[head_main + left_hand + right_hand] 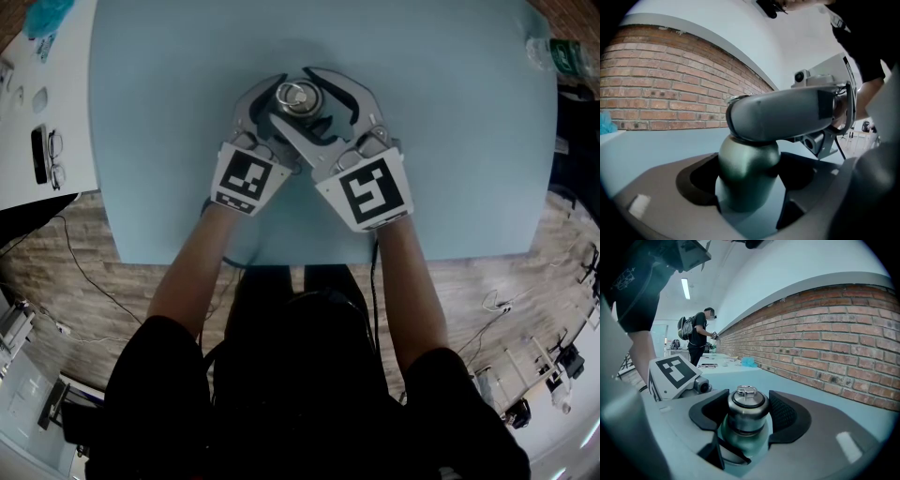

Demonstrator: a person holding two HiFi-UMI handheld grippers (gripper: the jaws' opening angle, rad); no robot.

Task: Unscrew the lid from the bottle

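A dark green metal bottle (747, 168) stands upright on the light blue table (450, 141), right in front of me. Its steel lid (747, 406) carries a small ring on top and sits on the neck. My left gripper (750, 187) is low, shut on the bottle's body, with both pads against it. Higher up, my right gripper (747, 420) crosses over the left one, and its ribbed pads hug the lid on both sides. In the head view the lid (298, 97) shows between the two sets of curved jaws; the body is hidden beneath them.
A white table at the left carries glasses and a dark phone (45, 152). A clear plastic bottle (553, 52) lies at the blue table's far right corner. A brick wall (843, 329) runs behind the table. A person with a backpack (698, 333) stands far off.
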